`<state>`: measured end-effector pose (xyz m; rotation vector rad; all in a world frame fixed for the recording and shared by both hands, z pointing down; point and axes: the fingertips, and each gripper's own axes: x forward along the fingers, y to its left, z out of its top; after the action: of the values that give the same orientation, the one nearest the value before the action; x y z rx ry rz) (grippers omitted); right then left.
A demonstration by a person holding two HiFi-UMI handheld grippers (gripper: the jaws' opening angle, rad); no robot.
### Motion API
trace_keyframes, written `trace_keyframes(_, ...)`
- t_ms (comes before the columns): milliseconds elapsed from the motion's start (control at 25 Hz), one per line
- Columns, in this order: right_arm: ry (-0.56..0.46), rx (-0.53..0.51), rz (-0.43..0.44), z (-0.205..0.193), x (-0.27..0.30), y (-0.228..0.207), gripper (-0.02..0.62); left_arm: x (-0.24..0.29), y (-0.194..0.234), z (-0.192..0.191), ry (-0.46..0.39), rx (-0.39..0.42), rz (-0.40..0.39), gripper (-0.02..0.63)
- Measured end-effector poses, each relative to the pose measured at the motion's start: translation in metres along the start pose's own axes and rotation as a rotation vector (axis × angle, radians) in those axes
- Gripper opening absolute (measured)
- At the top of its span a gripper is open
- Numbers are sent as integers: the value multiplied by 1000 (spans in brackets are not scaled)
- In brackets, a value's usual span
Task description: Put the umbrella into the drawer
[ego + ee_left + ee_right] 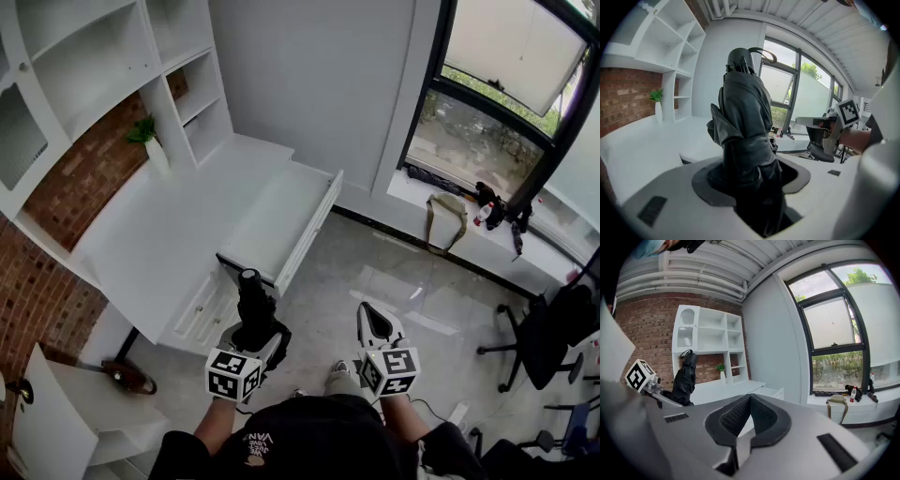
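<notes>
At the left of the head view a white desk (159, 234) is seen beneath the shelves, and its drawer (311, 230) is already pulled out towards the room. The carrying step is judged to be in hand: the folded black umbrella (251, 302) is held upright in front of the person, near the drawer's front corner but not yet over it. The left gripper (253, 330) is clamped on the umbrella's lower part. Its jaws are set fairly wide apart by the bundled fabric that fills the gap between the pads. For the next move, the umbrella would need to be brought forward over the open drawer, tipped flat to fit, and lowered inside before the grip is released. To the right, the right gripper (377, 323) is held beside the left one, its jaws pressed together with nothing between them.
</notes>
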<state>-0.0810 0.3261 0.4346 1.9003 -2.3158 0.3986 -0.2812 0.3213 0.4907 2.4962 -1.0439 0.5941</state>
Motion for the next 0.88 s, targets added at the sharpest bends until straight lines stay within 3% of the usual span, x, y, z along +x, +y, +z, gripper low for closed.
trace_keyframes(560,-29,18,52,13,36,-32,0,39,11,15,22,-11,38,242)
trace_keyframes(880,-11,22,108,33,89,-102,0,109,13,63,7,-35,110,242)
